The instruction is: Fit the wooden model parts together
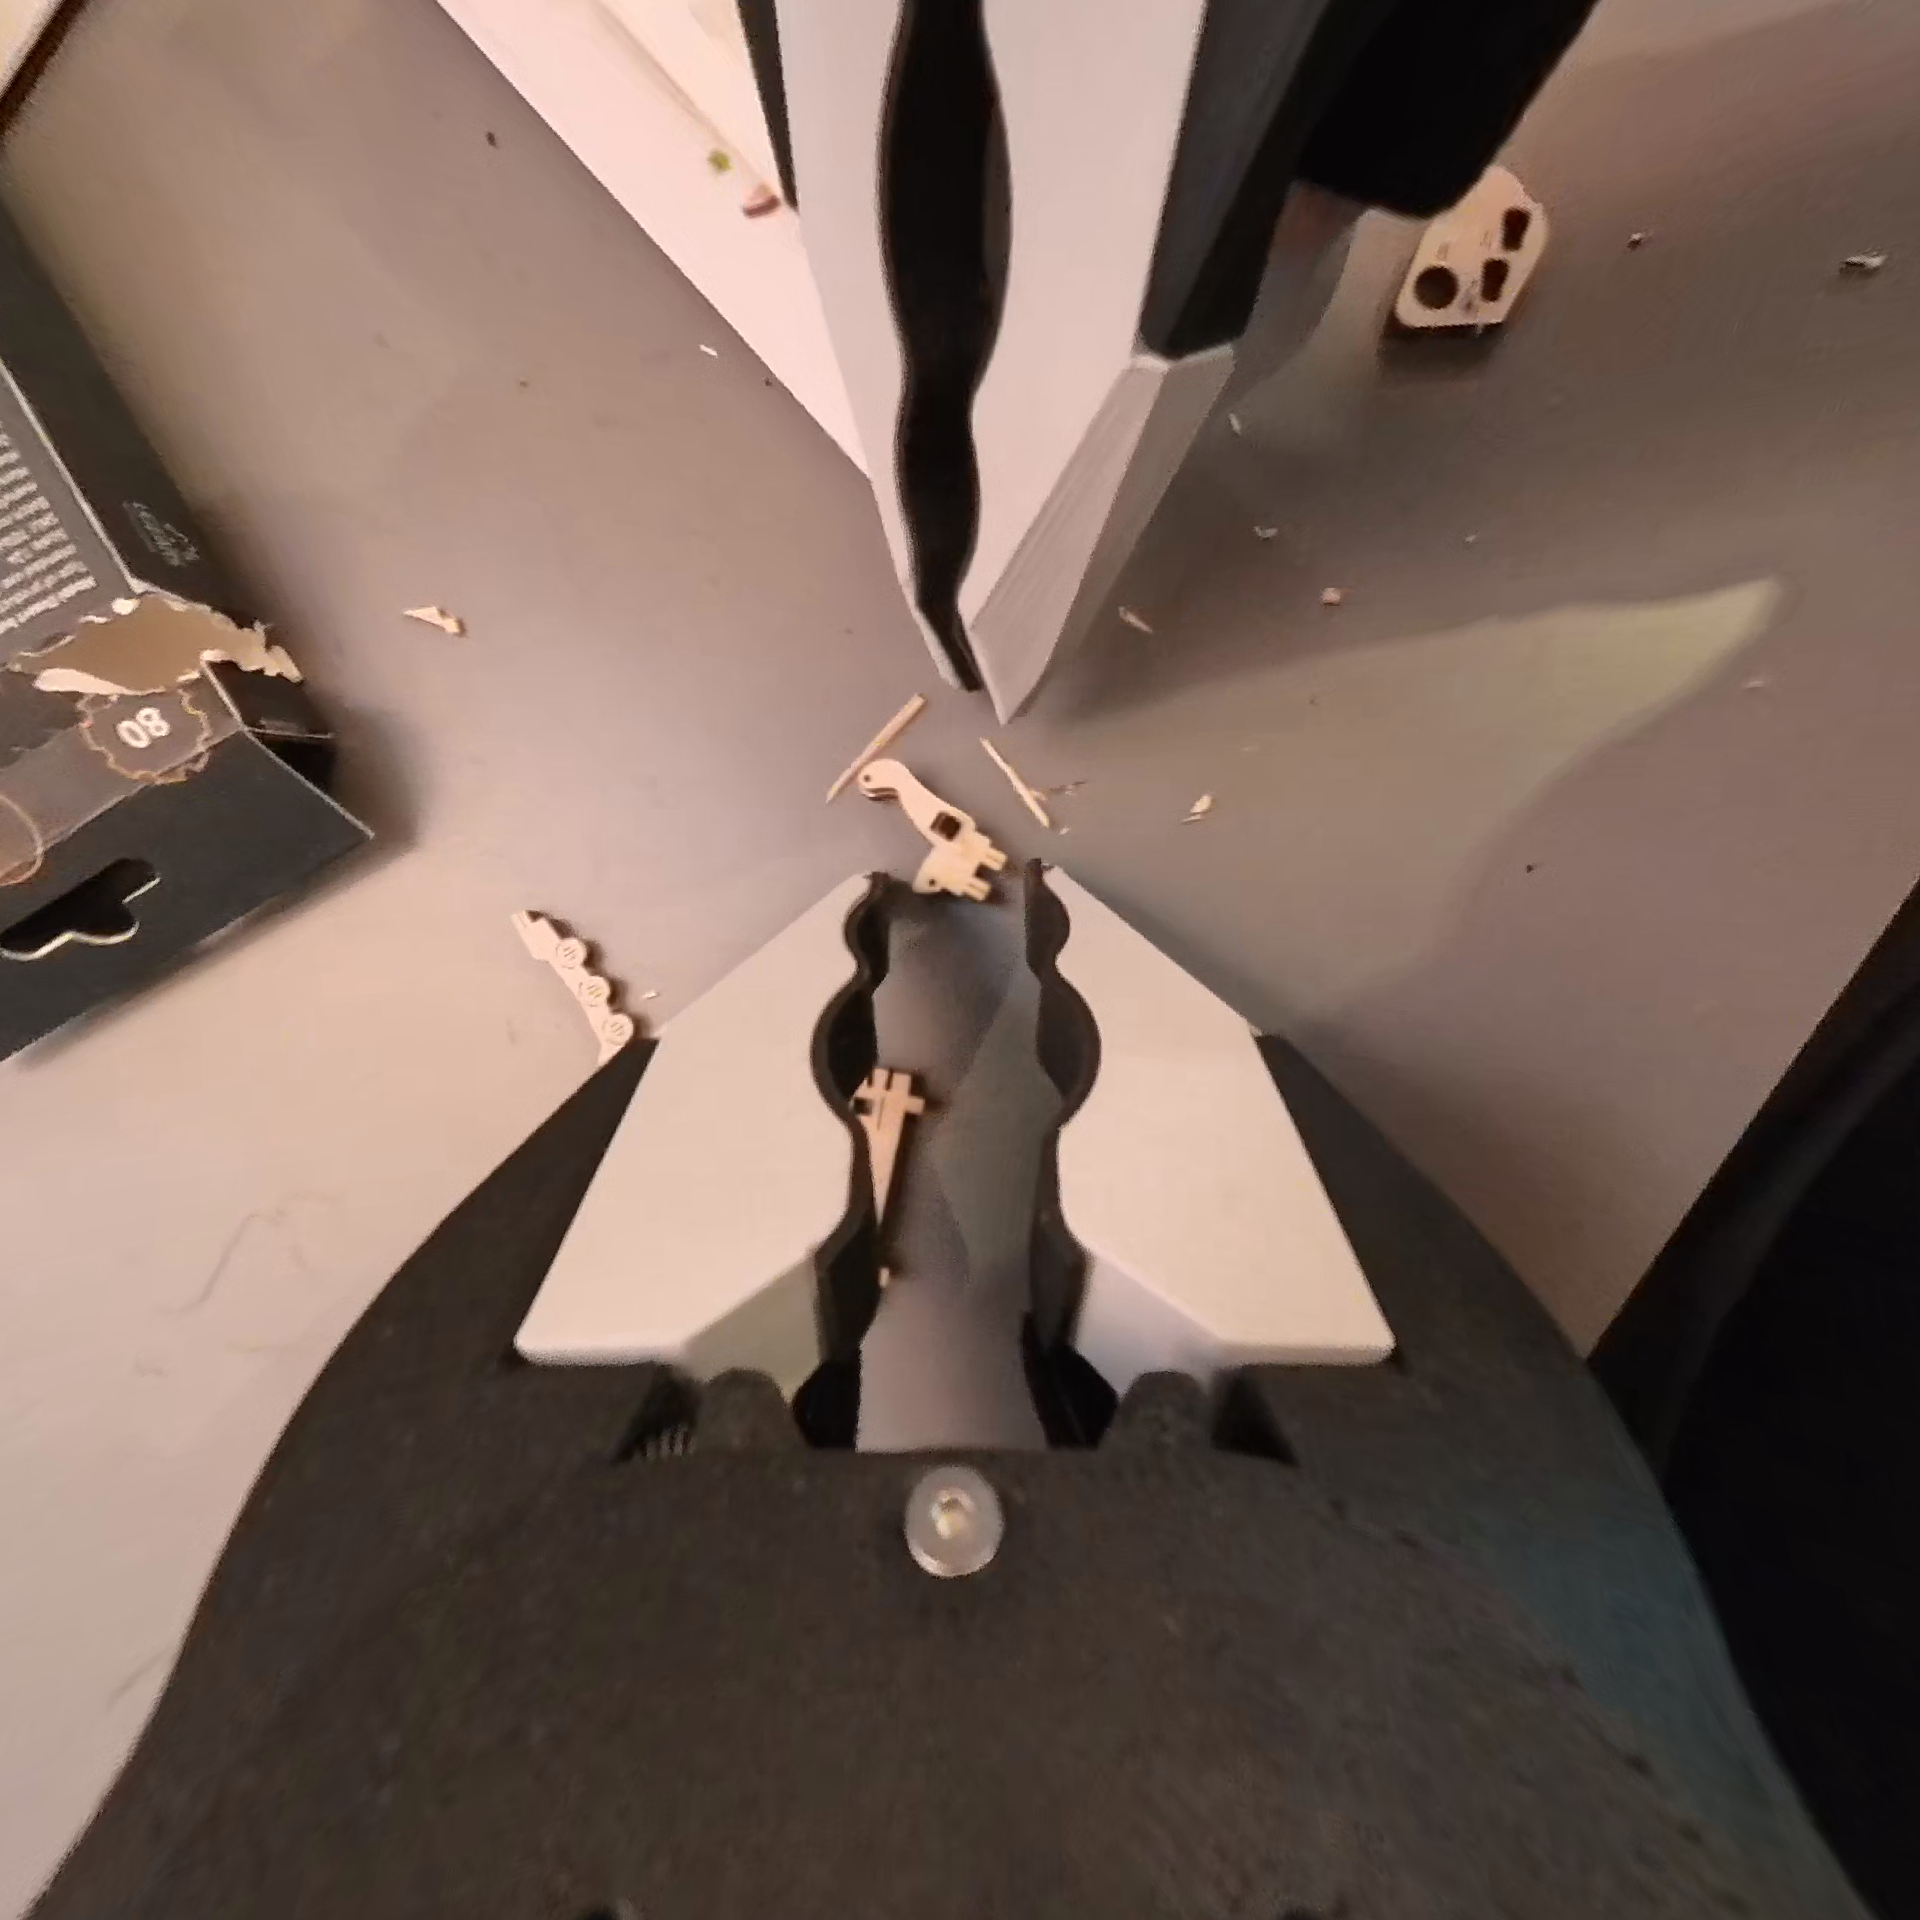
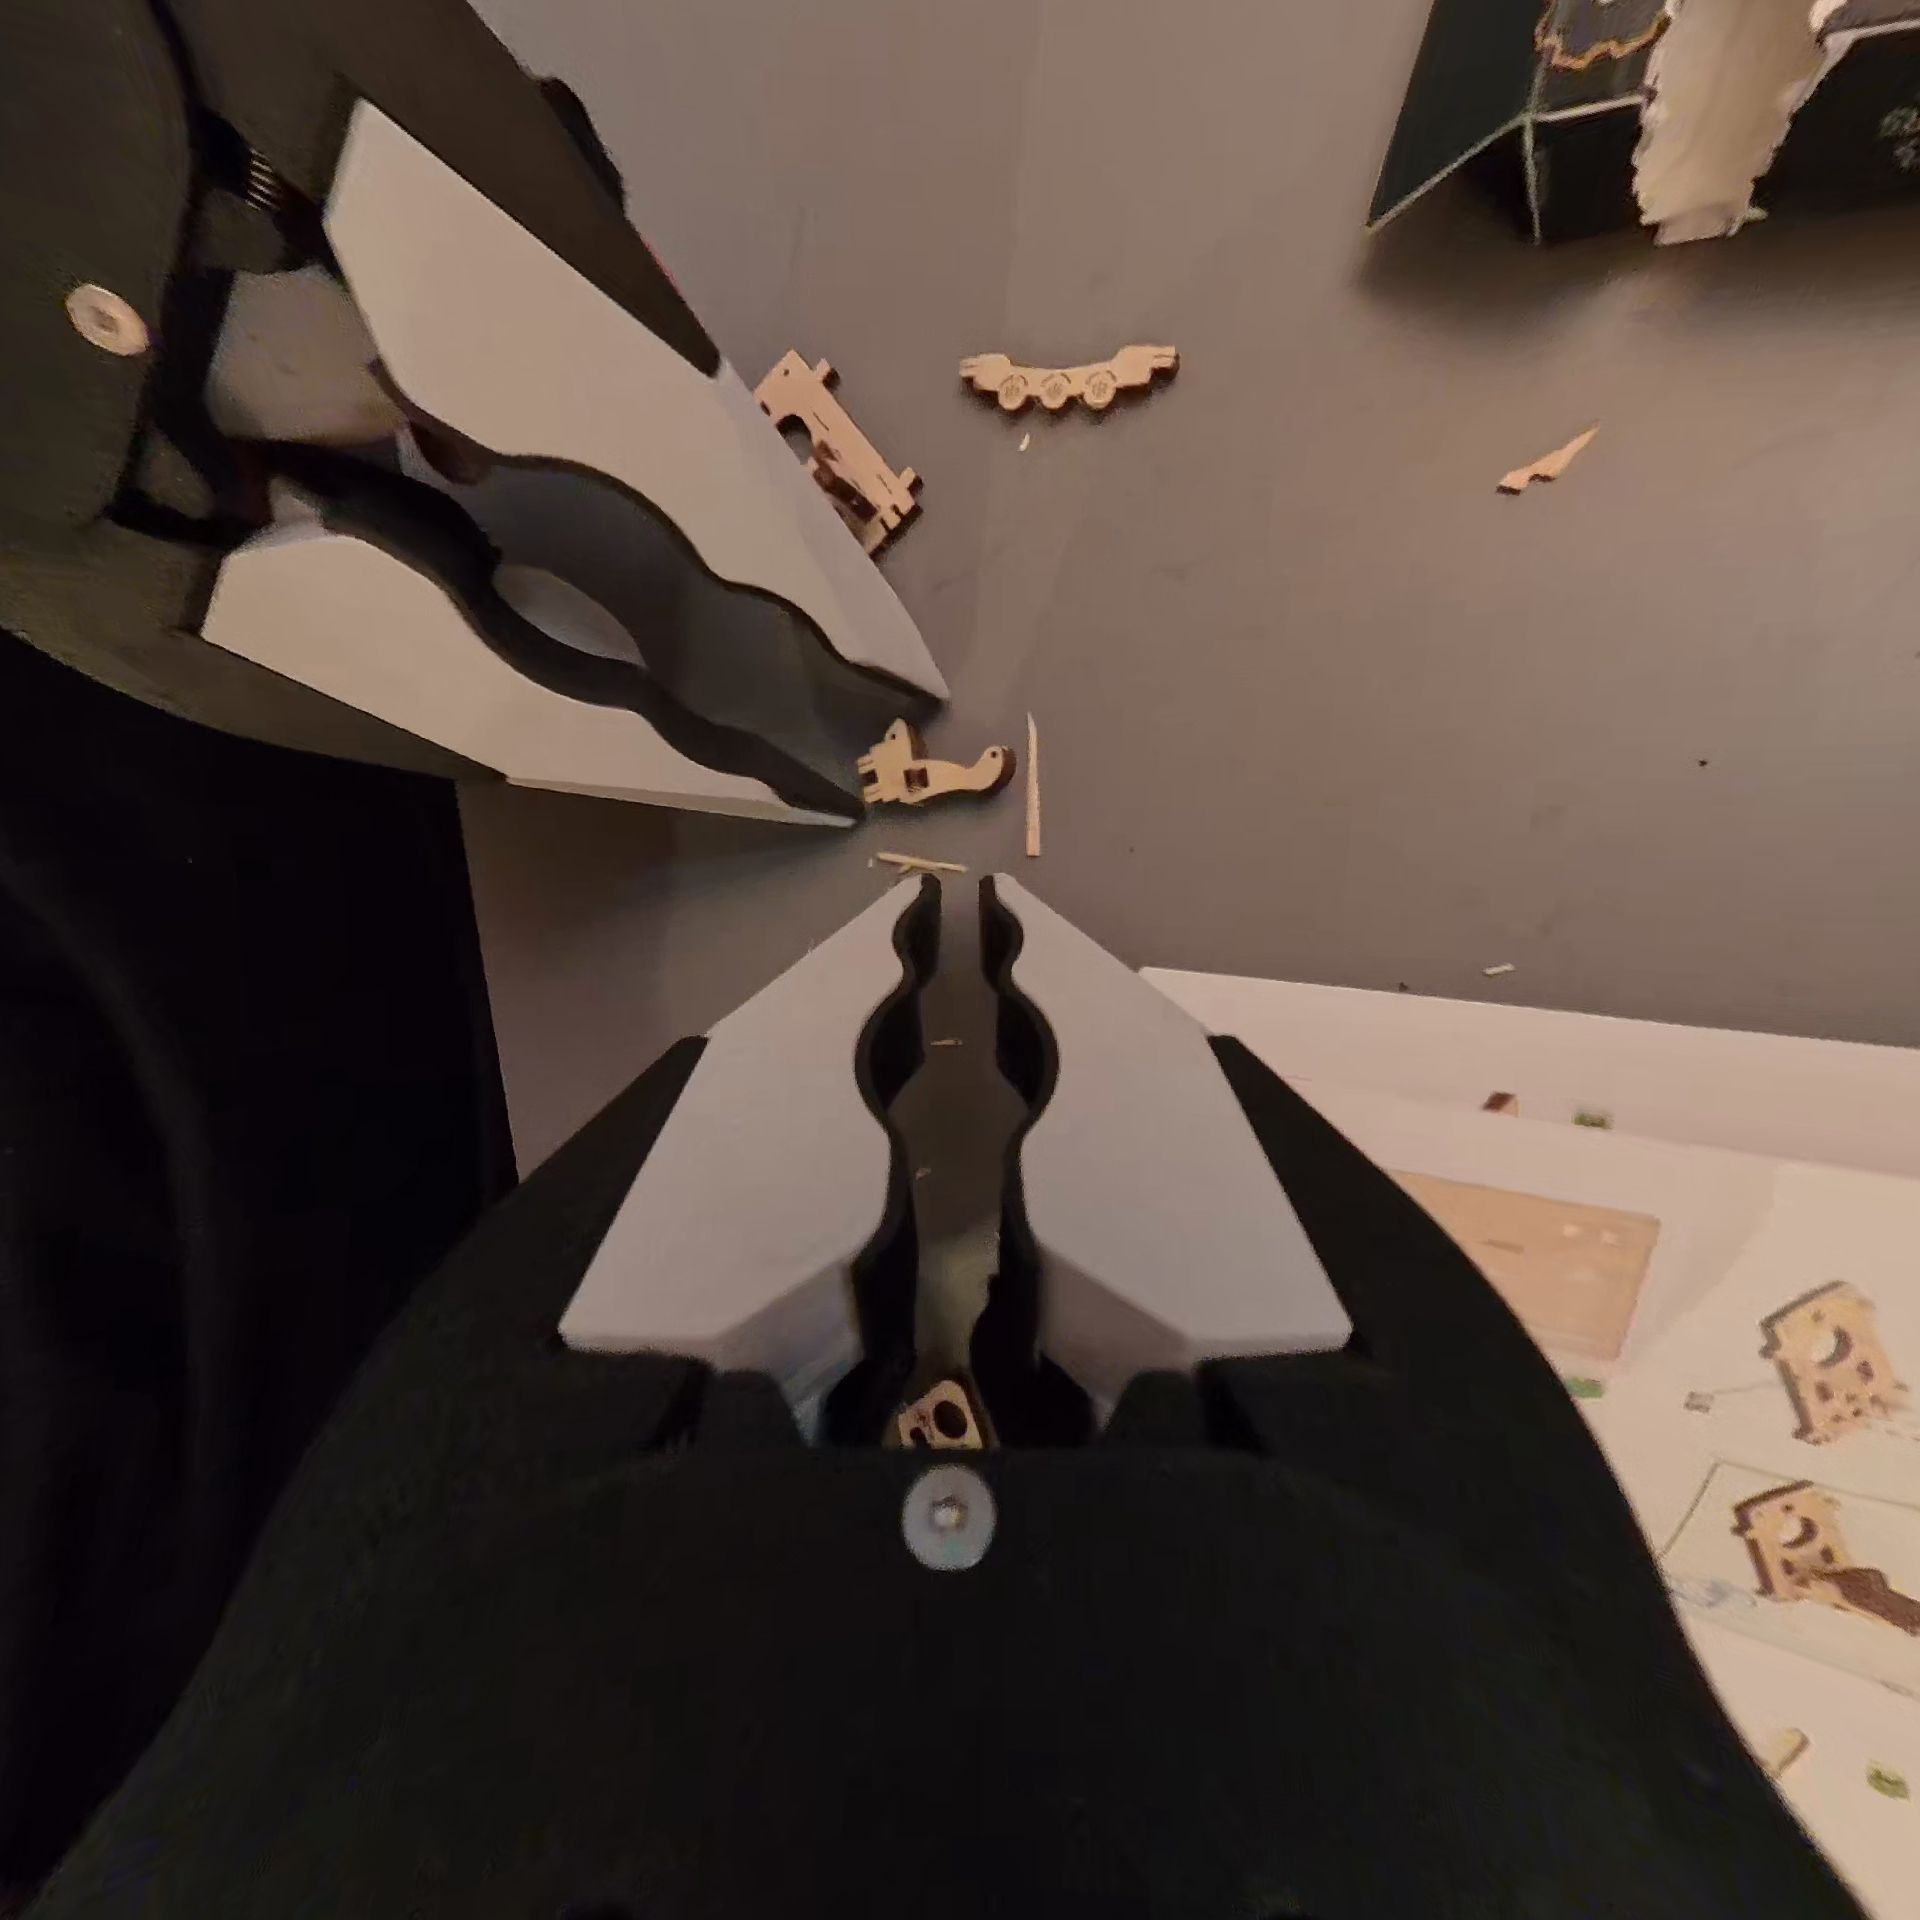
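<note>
A small curved wooden part with a pronged end lies on the grey table. My left gripper is open, and its tips stand at either side of the pronged end without closing on it. It also shows in the right wrist view, next to the same part. My right gripper is empty, its jaws a narrow gap apart, just short of the part. It comes in from the top of the left wrist view. A notched wooden strip lies on the table under my left fingers.
A scalloped wooden piece, thin slivers and crumbs lie scattered. A wooden plate with holes lies under the right gripper. A torn dark box stands to one side. A white instruction sheet carries house-shaped pieces. The grippers are tip to tip, or close to it.
</note>
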A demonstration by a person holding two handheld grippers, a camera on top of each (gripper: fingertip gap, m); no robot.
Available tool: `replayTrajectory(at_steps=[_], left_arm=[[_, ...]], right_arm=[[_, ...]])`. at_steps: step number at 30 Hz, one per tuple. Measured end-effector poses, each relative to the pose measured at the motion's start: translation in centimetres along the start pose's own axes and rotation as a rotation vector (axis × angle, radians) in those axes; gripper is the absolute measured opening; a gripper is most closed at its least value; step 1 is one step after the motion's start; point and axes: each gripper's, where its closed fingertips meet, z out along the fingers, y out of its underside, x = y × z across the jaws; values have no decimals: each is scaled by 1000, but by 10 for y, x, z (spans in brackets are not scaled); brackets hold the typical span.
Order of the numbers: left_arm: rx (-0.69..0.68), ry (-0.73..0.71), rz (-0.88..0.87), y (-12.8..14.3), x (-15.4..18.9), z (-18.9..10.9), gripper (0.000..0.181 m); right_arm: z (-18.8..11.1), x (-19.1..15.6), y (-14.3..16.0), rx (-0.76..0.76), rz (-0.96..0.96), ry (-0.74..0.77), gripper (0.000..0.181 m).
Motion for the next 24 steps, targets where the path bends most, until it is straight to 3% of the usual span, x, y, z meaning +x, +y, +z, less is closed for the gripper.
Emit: replayTrajectory(at_steps=[3,12,16,24], left_arm=[[2,-2,18,-2,2,1,14],[78,-72,88,-7,3,-2,13],[234,-62,100,-26,8,-18,13],[634,92,37,-84,20,-83,12]], right_arm=[[1,-4,-1,23,-2,-13,5],[-13,-13,-4,123,21,-57,8],[-29,-22,-10,219,45,-96,13],[-80,-58,-30,483,59,-265,19]])
